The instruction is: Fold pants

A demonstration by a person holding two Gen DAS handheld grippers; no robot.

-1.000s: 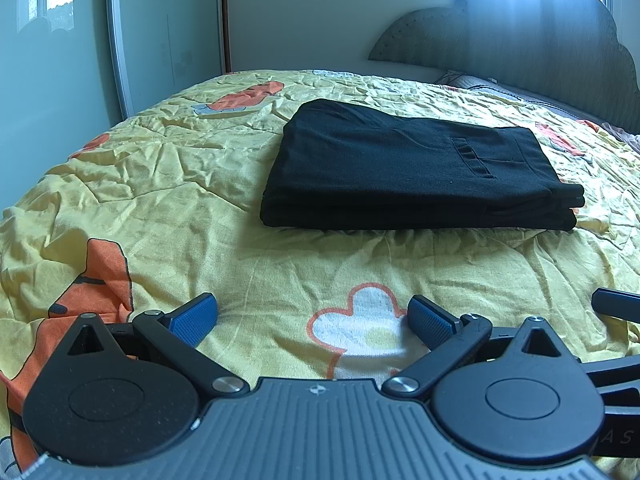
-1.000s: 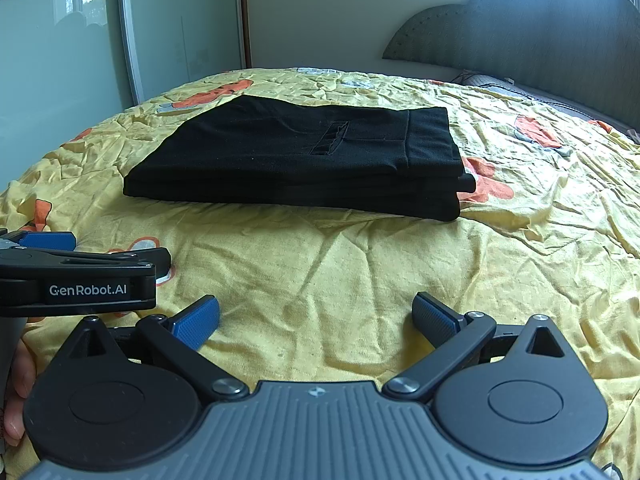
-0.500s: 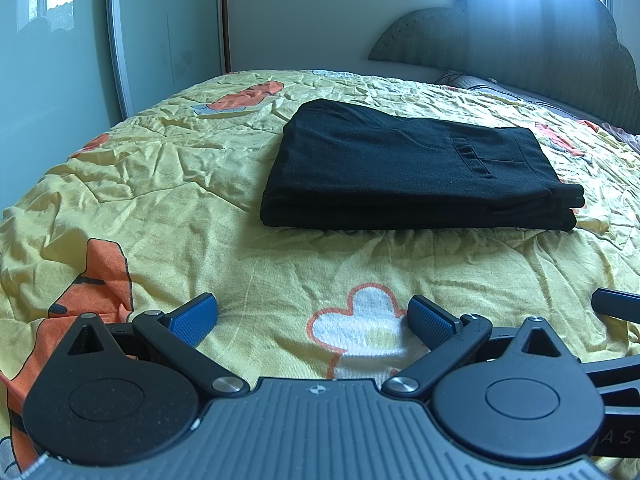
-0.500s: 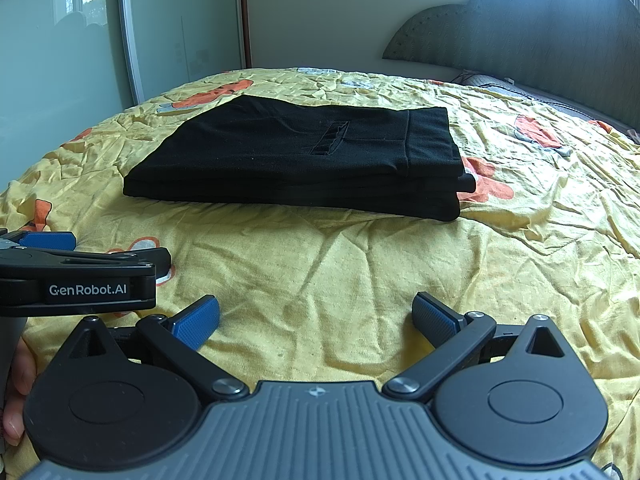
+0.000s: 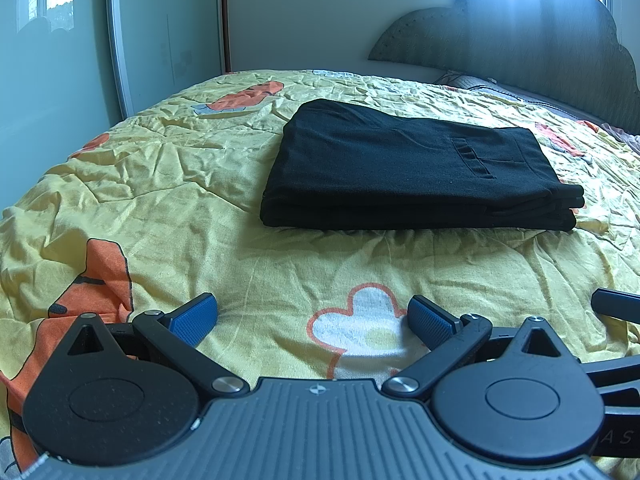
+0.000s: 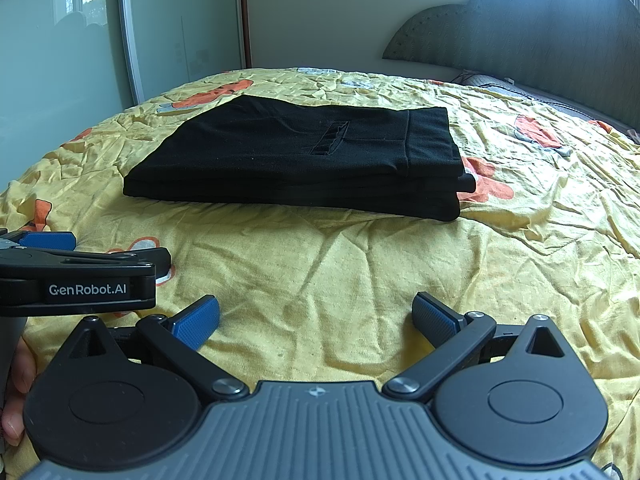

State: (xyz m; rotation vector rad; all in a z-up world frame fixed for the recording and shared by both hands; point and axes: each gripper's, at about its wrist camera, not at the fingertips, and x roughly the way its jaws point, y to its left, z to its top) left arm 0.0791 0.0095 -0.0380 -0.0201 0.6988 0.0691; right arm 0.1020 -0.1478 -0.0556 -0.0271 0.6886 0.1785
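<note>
Pants [image 5: 404, 168] lie mid-bed [image 5: 160, 208] as a compact stacked rectangle; folding appears complete, far edges unseen. Left gripper [image 5: 312, 318] and right gripper [image 6: 316, 318]: fingers apart, empty, well short of the pants.

Left hand-held gripper [image 5: 312, 318] sat level with both blue pads [image 5: 194, 318] spread wide apart, nothing between them; same for the right hand-held gripper [image 6: 316, 318], blue pads [image 6: 434, 320] wide apart and nothing gripped. In the right wrist view the left unit's body showed side-on at the left edge, just beside the right one and slightly ahead of it, with bare fingers [image 6: 16, 404] of the person's hand visible under it. Both pointed the same way, roughly parallel.
</note>
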